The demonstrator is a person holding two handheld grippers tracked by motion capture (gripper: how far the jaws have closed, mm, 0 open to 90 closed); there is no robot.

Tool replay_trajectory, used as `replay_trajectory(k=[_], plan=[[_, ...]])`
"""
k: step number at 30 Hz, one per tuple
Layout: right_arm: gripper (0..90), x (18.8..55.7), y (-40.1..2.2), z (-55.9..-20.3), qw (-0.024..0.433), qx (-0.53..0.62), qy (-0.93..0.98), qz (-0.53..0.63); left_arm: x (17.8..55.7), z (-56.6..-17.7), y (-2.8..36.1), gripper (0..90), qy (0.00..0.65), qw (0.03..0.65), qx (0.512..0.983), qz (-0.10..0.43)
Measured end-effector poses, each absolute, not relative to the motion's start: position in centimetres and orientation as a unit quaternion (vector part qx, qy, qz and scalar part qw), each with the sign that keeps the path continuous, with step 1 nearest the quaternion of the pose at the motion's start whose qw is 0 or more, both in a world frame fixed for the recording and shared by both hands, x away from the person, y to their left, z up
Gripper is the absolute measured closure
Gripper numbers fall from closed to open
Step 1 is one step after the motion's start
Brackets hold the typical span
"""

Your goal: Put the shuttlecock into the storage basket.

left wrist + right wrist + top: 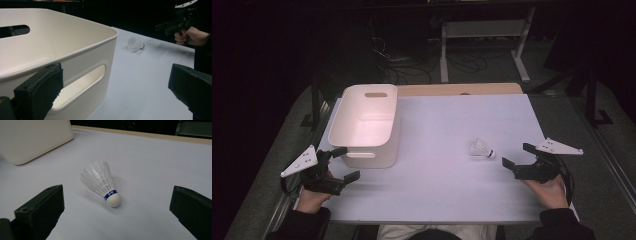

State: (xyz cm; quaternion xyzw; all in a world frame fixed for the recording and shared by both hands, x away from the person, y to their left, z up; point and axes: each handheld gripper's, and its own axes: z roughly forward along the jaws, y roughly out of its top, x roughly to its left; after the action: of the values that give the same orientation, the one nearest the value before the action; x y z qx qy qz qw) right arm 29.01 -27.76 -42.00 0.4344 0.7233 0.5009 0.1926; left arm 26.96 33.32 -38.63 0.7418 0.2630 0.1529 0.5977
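Tool on the right (518, 156), jaws spread wide and empty, is levelled at the shuttlecock (482, 149), which lies on its side on the white surface (437, 190) just ahead, cork toward it, well placed for a pinch. Left tool (346, 163), also wide, waits beside the white bin (367, 127), likely the drop point.

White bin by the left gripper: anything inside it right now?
The white bin looks empty in the high view: bare floor and walls. The near inner wall and the strip of floor below it are hidden by the rim. The shuttlecock lies outside on the table.
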Motion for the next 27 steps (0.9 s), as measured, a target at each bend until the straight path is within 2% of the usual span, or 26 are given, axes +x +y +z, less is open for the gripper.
replay_trajectory(k=[27], plan=[[0.0, 29.06, -27.32, -41.98, 0.179, 0.433, 0.730, 0.497, 26.76, -38.57, 33.58, 0.0, 0.265, 0.600, 0.738, 0.155]])
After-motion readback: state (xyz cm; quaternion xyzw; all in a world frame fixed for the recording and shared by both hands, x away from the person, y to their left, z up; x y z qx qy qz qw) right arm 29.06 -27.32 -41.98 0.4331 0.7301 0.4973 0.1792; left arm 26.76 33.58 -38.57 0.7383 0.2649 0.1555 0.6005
